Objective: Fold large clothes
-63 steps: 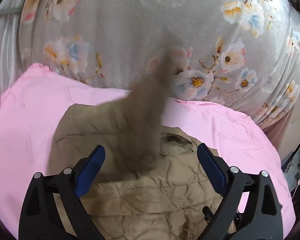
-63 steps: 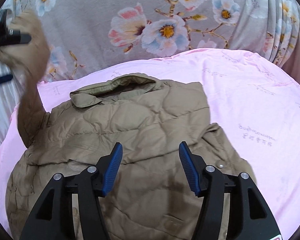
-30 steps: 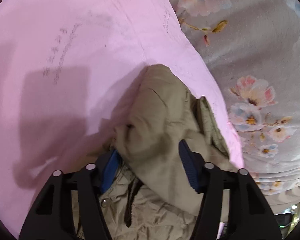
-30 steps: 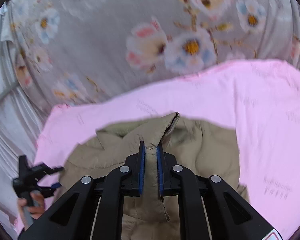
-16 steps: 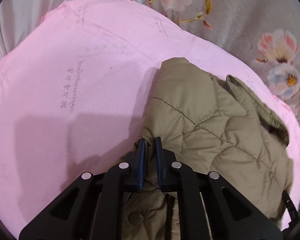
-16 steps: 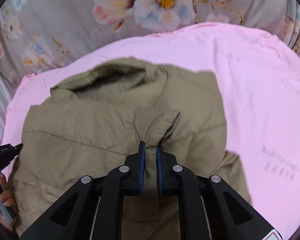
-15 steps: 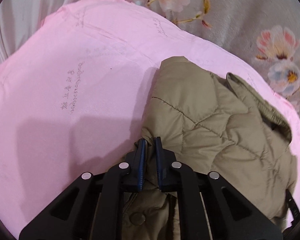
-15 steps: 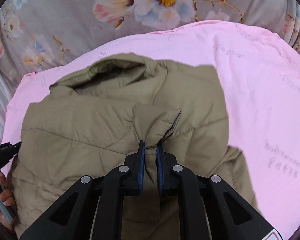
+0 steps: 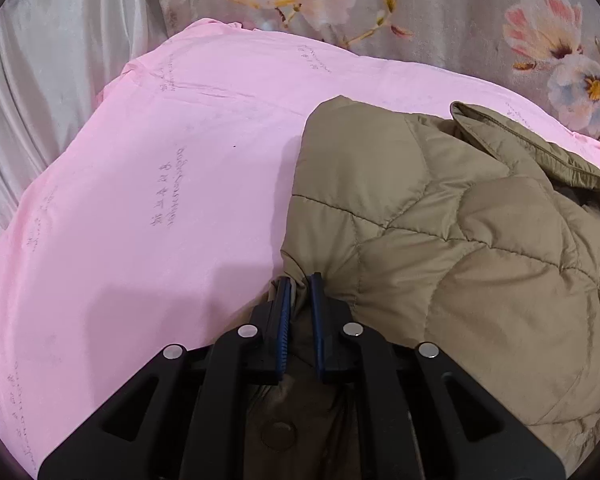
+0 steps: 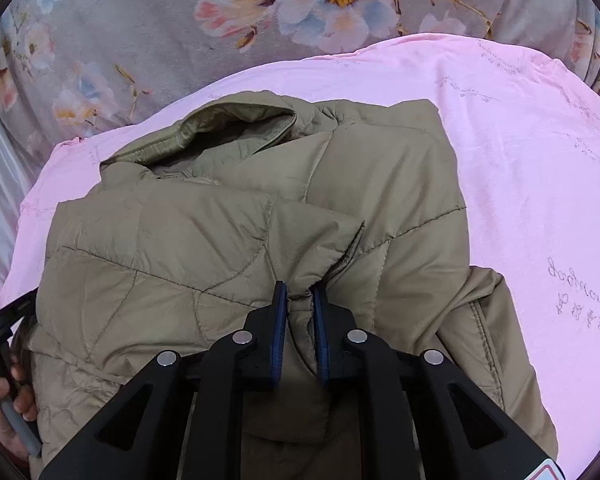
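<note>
A tan quilted jacket (image 10: 228, 240) lies on a pink sheet (image 10: 540, 168), collar (image 10: 204, 132) toward the far side. Its sleeves are folded over the body. My right gripper (image 10: 300, 292) is shut on a fold of the jacket's sleeve near the middle of the garment. My left gripper (image 9: 299, 284) is shut on the jacket's (image 9: 440, 248) left edge, low over the pink sheet (image 9: 160, 184). The left gripper and the hand holding it show at the left edge of the right wrist view (image 10: 4, 320).
A grey flowered curtain (image 10: 300, 4) hangs behind the far edge of the sheet. White drapery (image 9: 52, 56) hangs at the far left. Bare pink sheet lies to the left and to the right of the jacket.
Both grippers went from open to shut on the jacket. In the last half second the jacket has settled a little lower and flatter on the sheet; both grips are unchanged.
</note>
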A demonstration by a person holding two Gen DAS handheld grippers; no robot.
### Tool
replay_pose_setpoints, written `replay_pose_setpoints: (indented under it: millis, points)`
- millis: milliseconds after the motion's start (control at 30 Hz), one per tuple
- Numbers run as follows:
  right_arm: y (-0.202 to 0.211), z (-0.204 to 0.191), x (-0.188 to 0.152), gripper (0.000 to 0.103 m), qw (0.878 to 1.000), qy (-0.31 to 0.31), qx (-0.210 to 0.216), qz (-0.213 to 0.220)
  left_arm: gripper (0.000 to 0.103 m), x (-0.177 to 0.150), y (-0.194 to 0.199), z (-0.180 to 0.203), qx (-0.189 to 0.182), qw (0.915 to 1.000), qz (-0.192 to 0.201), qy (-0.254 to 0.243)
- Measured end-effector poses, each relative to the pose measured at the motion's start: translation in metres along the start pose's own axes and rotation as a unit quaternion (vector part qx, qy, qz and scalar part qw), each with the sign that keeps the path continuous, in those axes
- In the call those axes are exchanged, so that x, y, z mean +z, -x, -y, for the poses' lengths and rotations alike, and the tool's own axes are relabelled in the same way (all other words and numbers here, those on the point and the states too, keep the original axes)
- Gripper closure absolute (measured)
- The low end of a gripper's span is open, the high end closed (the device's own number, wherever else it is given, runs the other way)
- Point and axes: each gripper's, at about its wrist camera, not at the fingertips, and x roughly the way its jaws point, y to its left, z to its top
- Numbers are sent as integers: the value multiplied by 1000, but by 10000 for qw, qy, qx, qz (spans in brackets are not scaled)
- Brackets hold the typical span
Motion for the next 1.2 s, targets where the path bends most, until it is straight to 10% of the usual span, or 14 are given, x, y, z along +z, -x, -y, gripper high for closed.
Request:
replay_pose_setpoints:
  millis: [100, 233, 500, 733, 1200]
  points:
    - [29, 5, 6, 54, 9998, -108, -55, 179, 92, 2, 19, -14, -177, 9997, 190, 41]
    - [77, 6, 28, 46, 9965, -117, -176, 805, 81, 21, 72, -31, -192, 9969, 757, 95]
    - [58, -75, 50, 87, 9966, 607, 239, 509, 81, 58, 111, 57, -979, 9912, 778, -442]
    - [-11, -98, 22, 90, 9951, 981, 36, -99, 81, 24, 37, 125, -940, 9917, 35, -881]
    - [-31, -98, -5, 91, 9926, 1206, -145, 78, 81, -5, 18, 128, -653, 9907, 308, -1153]
